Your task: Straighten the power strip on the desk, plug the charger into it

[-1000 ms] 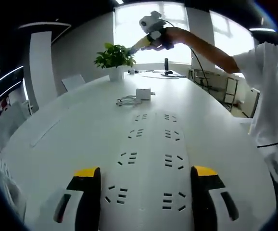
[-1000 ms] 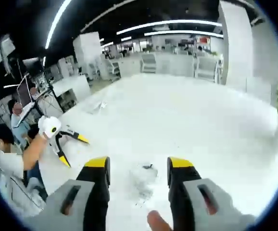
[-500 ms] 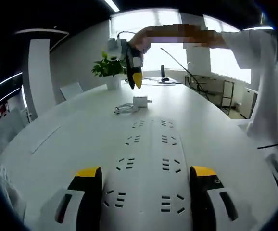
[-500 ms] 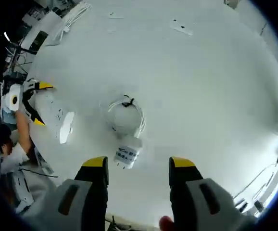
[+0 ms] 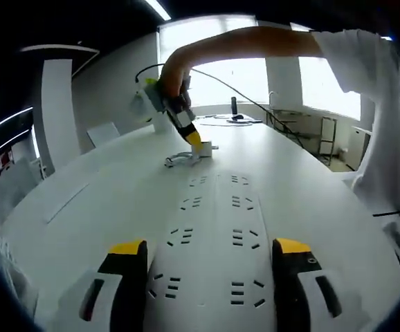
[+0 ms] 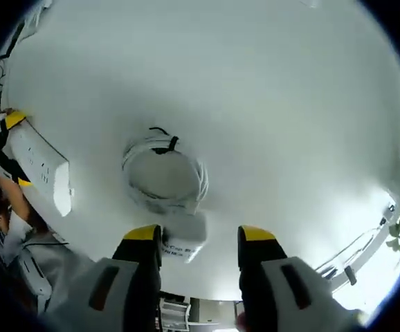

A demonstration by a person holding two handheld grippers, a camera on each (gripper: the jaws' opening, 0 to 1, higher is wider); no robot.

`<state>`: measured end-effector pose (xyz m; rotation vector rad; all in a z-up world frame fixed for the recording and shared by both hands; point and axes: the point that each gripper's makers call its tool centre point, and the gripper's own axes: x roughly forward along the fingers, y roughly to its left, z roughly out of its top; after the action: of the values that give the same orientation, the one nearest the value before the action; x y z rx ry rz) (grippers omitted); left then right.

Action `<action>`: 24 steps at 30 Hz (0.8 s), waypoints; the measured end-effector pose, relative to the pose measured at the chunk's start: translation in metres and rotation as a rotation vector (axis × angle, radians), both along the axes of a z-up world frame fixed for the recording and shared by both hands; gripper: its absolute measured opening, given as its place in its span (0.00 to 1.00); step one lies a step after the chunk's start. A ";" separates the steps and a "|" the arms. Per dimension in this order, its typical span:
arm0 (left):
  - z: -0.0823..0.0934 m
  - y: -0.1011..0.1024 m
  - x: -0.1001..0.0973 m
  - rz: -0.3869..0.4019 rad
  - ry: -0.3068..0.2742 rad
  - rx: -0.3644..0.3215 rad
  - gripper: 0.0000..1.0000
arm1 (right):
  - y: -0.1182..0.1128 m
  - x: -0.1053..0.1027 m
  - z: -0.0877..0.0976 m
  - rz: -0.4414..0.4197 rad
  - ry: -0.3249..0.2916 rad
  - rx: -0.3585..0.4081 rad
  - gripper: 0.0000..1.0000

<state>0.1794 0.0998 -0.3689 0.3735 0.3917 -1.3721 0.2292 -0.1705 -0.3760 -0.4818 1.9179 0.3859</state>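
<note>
The white power strip [image 5: 217, 228] lies flat on the white desk and runs away from me between the jaws of my left gripper [image 5: 210, 247], which press against its two long sides. Farther along the desk sits the white charger [image 5: 204, 151] with its coiled cable [image 5: 178, 161]. My right gripper [image 5: 193, 138], held by a person's hand, points down at it. In the right gripper view, the charger [image 6: 183, 239] lies between the open jaws of my right gripper [image 6: 198, 235], close to the left one. The cable coil [image 6: 164, 173] is just beyond it. The power strip [image 6: 45, 173] is at the far left.
The person's arm and white sleeve [image 5: 352, 62] arch over the desk on the right. A potted plant [image 5: 157, 104] and some cables [image 5: 224, 121] are at the desk's far end. White chairs [image 5: 106, 116] line the left side. Open desk surface [image 6: 255, 104] lies beyond the coil.
My right gripper has come down onto the charger, which now sits between its jaws instead of ahead of them. The left gripper and power strip have held still.
</note>
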 end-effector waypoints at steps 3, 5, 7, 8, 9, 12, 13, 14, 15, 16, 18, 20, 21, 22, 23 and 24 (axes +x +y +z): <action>0.000 -0.001 0.000 -0.002 -0.001 -0.003 0.75 | 0.003 -0.007 0.000 0.007 0.031 0.013 0.35; 0.000 -0.001 0.000 -0.002 0.000 -0.002 0.75 | 0.006 -0.012 0.001 0.009 0.065 0.020 0.27; 0.000 -0.001 0.000 -0.002 0.000 -0.002 0.75 | 0.005 -0.015 0.000 0.021 0.072 0.003 0.27; 0.000 -0.001 0.000 -0.002 0.000 -0.002 0.75 | 0.004 -0.016 0.000 0.023 0.078 -0.002 0.26; 0.000 -0.001 0.001 -0.001 0.000 -0.002 0.75 | 0.003 -0.017 0.001 0.026 0.084 -0.007 0.26; 0.000 -0.001 0.001 0.000 0.000 -0.001 0.75 | 0.000 -0.020 0.002 0.034 0.099 -0.010 0.27; 0.000 -0.001 0.001 0.001 0.000 -0.001 0.75 | -0.001 -0.020 0.002 0.039 0.104 -0.007 0.27; 0.000 -0.001 0.001 0.001 0.000 -0.001 0.75 | -0.003 -0.021 0.002 0.038 0.110 -0.007 0.27; 0.000 -0.001 0.001 0.002 0.000 -0.002 0.75 | -0.005 -0.023 0.002 0.035 0.119 -0.008 0.27; 0.000 -0.001 0.001 0.001 -0.001 -0.004 0.75 | -0.006 -0.024 0.002 0.031 0.130 -0.010 0.27; 0.001 -0.001 0.001 -0.001 -0.003 -0.008 0.75 | -0.008 -0.027 0.003 0.022 0.147 -0.017 0.26; 0.001 -0.001 0.001 -0.002 -0.004 -0.009 0.75 | -0.010 -0.026 0.006 0.000 0.150 -0.025 0.26; 0.001 -0.001 0.002 0.000 -0.003 -0.008 0.75 | -0.010 -0.024 0.007 -0.016 0.129 -0.020 0.26; 0.001 -0.001 0.002 0.000 -0.003 -0.007 0.75 | -0.009 -0.023 0.008 -0.046 0.102 -0.008 0.25; 0.001 -0.001 0.002 0.001 -0.003 -0.007 0.75 | -0.008 -0.021 0.011 -0.061 0.078 0.012 0.25; 0.001 -0.001 0.002 0.001 -0.003 -0.006 0.75 | -0.008 -0.019 0.017 -0.068 0.050 0.037 0.25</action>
<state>0.1811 0.0990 -0.3681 0.3703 0.3845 -1.3713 0.2097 -0.1789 -0.3589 -0.3840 1.9667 0.3918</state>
